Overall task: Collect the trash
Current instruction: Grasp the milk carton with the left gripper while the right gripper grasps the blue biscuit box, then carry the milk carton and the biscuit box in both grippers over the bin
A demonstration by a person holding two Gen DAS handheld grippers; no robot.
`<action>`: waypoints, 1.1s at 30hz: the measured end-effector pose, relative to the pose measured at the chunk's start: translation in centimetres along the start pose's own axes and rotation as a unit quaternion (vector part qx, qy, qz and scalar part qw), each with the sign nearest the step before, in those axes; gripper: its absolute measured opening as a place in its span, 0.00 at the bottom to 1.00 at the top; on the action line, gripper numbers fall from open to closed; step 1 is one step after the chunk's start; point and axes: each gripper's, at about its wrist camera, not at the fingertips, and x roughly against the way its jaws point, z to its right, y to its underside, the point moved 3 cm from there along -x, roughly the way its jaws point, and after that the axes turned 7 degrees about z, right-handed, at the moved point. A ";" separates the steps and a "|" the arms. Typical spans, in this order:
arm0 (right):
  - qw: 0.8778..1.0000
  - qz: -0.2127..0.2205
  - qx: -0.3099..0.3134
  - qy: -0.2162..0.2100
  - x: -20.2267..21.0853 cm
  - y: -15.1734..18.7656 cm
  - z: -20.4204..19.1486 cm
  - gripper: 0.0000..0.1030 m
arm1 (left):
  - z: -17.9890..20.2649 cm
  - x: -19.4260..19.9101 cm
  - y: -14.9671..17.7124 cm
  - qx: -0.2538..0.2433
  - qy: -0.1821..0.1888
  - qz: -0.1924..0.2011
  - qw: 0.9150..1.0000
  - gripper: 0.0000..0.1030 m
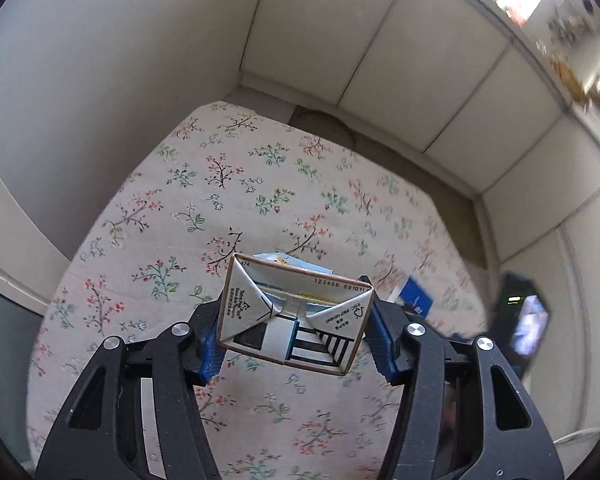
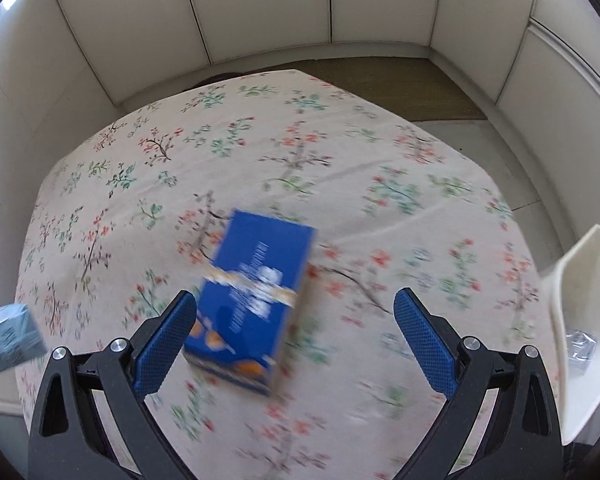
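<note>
Two cartons in play. Left hand-held gripper [image 1: 294, 334] grips a small drink carton [image 1: 294, 320], blue pads pressed on its two narrow sides. Carton is clear of the floral tablecloth [image 1: 236, 184] on the desk; its folded end panel faces the left wrist camera, long axis running away from the lens, down toward the cloth. Right hand-held gripper [image 2: 296, 332] stands wide open, pads well apart, nothing pressed. Blue carton [image 2: 256, 300] lies flat on the cloth between those pads, nearer the left pad, blurred. Its long axis runs away from the right wrist camera, tilted slightly rightward at the far end. White bin [image 2: 584, 320] at right edge, something crumpled inside.
</note>
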 end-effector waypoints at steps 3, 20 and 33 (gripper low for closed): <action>1.000 -0.009 0.006 0.021 -1.2 -0.2 -0.6 0.93 | -0.8 0.4 -0.8 0.026 0.013 0.000 1.000 0.54; 0.999 0.035 0.036 -0.007 1.9 -0.4 -0.9 0.57 | -0.9 0.2 -1.1 0.028 0.014 0.003 0.999 0.54; 0.989 0.134 0.057 -0.022 10.1 -2.7 0.8 0.57 | 0.5 1.7 -0.5 0.008 0.017 0.027 0.999 0.54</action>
